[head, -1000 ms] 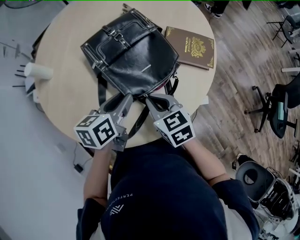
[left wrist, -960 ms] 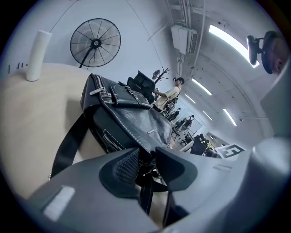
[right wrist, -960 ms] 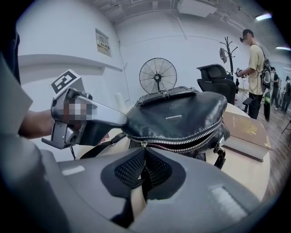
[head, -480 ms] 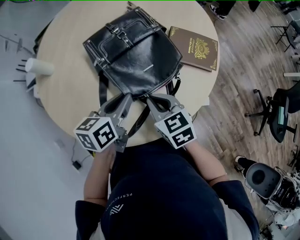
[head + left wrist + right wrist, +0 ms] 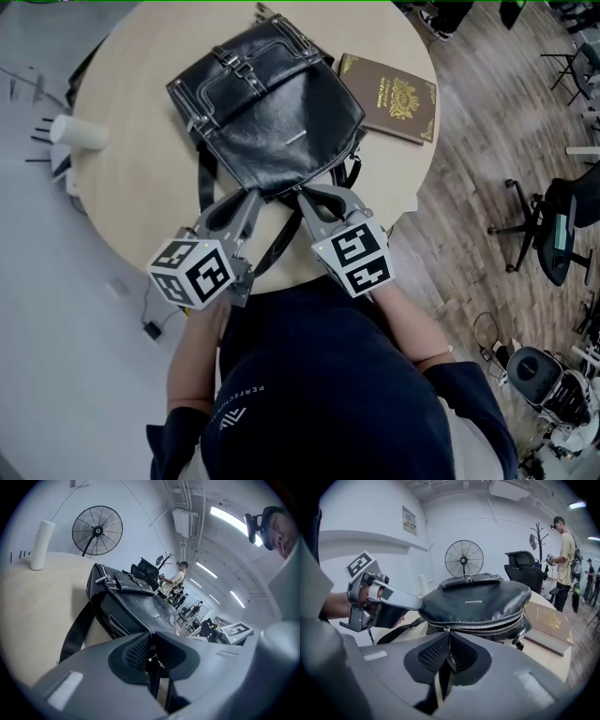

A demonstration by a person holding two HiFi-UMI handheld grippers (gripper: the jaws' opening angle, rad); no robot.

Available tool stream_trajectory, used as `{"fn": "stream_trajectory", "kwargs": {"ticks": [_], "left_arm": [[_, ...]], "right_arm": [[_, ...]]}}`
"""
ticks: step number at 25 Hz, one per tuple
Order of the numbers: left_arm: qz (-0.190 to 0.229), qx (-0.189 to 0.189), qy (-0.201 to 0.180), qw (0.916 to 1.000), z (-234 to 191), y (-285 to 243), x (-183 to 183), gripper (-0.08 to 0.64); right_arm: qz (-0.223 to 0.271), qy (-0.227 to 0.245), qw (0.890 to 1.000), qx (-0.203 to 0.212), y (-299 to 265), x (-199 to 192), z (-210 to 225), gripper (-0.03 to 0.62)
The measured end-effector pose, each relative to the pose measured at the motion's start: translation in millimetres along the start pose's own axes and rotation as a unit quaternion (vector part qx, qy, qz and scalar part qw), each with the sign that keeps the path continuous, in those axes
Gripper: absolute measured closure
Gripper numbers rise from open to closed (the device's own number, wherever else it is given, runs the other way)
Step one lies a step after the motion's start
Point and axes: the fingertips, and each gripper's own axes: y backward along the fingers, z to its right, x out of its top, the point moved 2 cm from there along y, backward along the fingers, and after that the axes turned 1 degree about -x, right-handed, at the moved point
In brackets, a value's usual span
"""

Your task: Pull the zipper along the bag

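As the left tool (image 5: 255,195), just closing, grips the bag's (image 5: 272,103) edge, the right tool (image 5: 449,641) pinches its zipper (image 5: 479,627).

The head view looks steeply down from above onto the table (image 5: 122,187), bag (image 5: 272,112), left gripper (image 5: 255,194) and right gripper (image 5: 302,194). The left gripper view sits low at the bag's corner, facing across the table. The right gripper view faces the zipper (image 5: 487,624) close up. All share the bag.

Zipper (image 5: 485,626) near end: hidden between the right gripper (image 5: 449,641) fingers (image 5: 433,654).
Table (image 5: 131,178) far edge: cut off, past the fingers.
Booklet (image 5: 389,97) words: too small to read, right of the fingers.
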Motion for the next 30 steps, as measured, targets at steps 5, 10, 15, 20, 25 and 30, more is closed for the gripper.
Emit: {"fn": "stream_trajectory", "kwargs": {"ticks": [5, 10, 15, 20, 25, 30], "left_arm": [[-0.003, -0.003, -0.001, 1.0000, -1, -1, 0, 0.500], [-0.004, -0.004, -0.003, 1.0000, -1, 0, 1, 0.500], [-0.004, -0.003, -0.004, 1.0000, -1, 1, 1, 0.500], [-0.003, -0.001, -0.004, 1.0000, -1, 1, 1, 0.499], [-0.002, 0.000, -0.005, 1.0000, -2, 1, 1, 0.499], [-0.001, 0.002, -0.005, 1.0000, -2, 1, 1, 0.497]], "right_arm": [[-0.003, 0.003, 0.999, -0.035, 8, -2, 25, 0.578], [-0.004, -0.002, 0.998, -0.062, 15, -1, 46, 0.578], [-0.001, -0.007, 0.996, -0.084, 20, 0, 66, 0.578], [-0.001, -0.004, 0.995, -0.099, 24, 2, 80, 0.577], [-0.001, -0.003, 0.994, -0.109, 26, 4, 92, 0.577], [0.000, -0.007, 0.993, -0.114, 26, 6, 103, 0.577]]}}
